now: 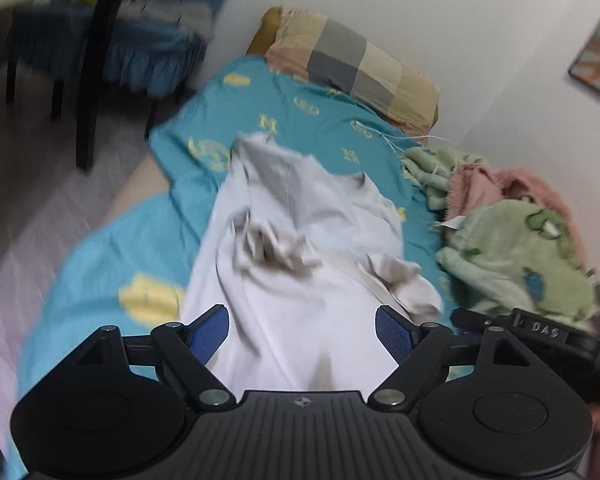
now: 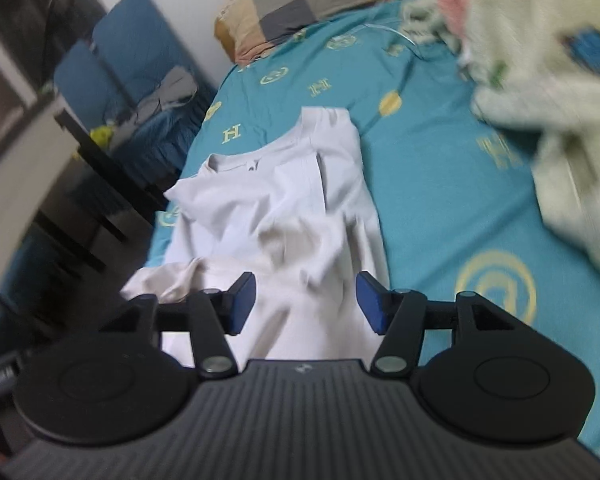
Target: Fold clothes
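A white T-shirt (image 1: pixel 300 264) lies crumpled on the teal bed sheet (image 1: pixel 308 120), collar end far from me. In the right wrist view the shirt (image 2: pixel 284 216) shows its neckline at the far end and a sleeve hanging toward the left bed edge. My left gripper (image 1: pixel 302 336) is open, blue pads wide apart above the shirt's near hem, holding nothing. My right gripper (image 2: pixel 306 300) is open too, just above the shirt's lower part, empty. The right gripper's body also shows at the right edge of the left wrist view (image 1: pixel 540 332).
A heap of green and pink fleece clothes (image 1: pixel 512 240) lies on the bed's right side, also in the right wrist view (image 2: pixel 540 60). A checked pillow (image 1: pixel 356 64) lies by the wall. A blue-covered chair (image 1: pixel 100 52) and dark furniture (image 2: pixel 80 184) stand left of the bed.
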Tool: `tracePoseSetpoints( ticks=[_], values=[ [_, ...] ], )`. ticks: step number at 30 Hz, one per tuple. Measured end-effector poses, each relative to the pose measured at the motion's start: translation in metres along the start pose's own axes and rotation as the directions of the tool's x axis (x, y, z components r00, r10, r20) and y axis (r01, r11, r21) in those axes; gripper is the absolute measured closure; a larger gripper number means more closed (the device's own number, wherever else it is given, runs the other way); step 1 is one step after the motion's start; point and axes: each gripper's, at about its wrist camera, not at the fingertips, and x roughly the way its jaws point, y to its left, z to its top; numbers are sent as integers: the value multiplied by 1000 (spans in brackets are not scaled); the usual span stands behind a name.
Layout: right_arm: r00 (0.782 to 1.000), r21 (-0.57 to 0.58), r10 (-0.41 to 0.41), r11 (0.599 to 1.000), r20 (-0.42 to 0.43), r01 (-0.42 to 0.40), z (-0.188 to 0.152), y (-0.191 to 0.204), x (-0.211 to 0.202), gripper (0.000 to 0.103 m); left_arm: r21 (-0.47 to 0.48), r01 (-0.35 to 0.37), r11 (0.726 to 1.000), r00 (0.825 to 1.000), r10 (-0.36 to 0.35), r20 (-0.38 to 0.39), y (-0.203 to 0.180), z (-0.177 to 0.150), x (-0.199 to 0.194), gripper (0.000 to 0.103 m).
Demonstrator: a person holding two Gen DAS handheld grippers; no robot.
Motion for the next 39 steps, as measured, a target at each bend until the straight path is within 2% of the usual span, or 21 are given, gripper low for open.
tracePoseSetpoints(
  ticks=[2,4,8,10,13,14,16,18,20,21,23,25,26,27,28,30,34,36,39],
  values=[
    [999,92,37,995,-3,-37,-15,-8,-16,44,-88,48,995,998,-52,-38,9,-14,-12,20],
    [996,225,85,971,-7,-82,-31,-22,-28,44,-160,67,985,994,-80,-72,17,-25,-16,18],
    [979,492,199,856,-34,-157,-69,-48,-31,44,-298,37,954,983,-88,-160,35,-44,0,16],
    [970,574,232,805,-71,-150,-85,-54,-22,44,-357,40,933,978,-110,-178,43,-50,11,16],
    [959,637,261,760,-115,-130,-98,-57,-5,44,-453,36,891,974,-133,-183,56,-58,27,17],
    [959,645,255,755,-123,-118,-100,-58,0,44,-488,34,872,972,-142,-185,61,-60,33,19],
    [967,656,213,751,-142,-69,-101,-61,10,44,-556,29,831,969,-161,-189,69,-66,44,23],
    [975,693,177,720,-134,-36,-105,-70,18,44,-609,20,793,968,-167,-185,77,-72,53,27],
    [977,726,189,685,-102,-57,-106,-75,24,44,-642,31,766,974,-166,-151,81,-74,56,30],
    [980,727,181,684,-87,-61,-105,-75,24,45,-656,39,754,977,-165,-132,82,-74,57,31],
    [985,728,163,682,-58,-70,-101,-76,25,45,-666,40,745,984,-145,-102,85,-72,58,35],
    [988,728,148,681,-41,-72,-100,-76,25,49,-673,42,738,989,-129,-79,87,-71,58,40],
    [989,723,141,687,-35,-72,-99,-75,25,55,-677,43,735,990,-120,-67,89,-71,58,47],
    [991,713,128,698,-27,-70,-98,-74,24,71,-680,45,732,992,-114,-57,89,-70,56,51],
    [993,703,115,708,-19,-68,-97,-74,23,80,-683,47,729,993,-108,-47,90,-69,55,55],
    [996,681,89,728,16,-76,-93,-75,15,90,-689,50,723,995,-95,-27,91,-68,51,59],
    [992,633,84,763,99,-127,-84,-72,1,92,-683,83,726,995,-101,14,86,-65,43,63],
    [994,622,64,776,91,-107,-82,-71,1,92,-676,67,734,996,-91,0,85,-66,43,62],
    [997,642,52,763,56,-76,-86,-76,7,92,-680,28,732,997,-70,-35,87,-70,44,60]
  ],
)
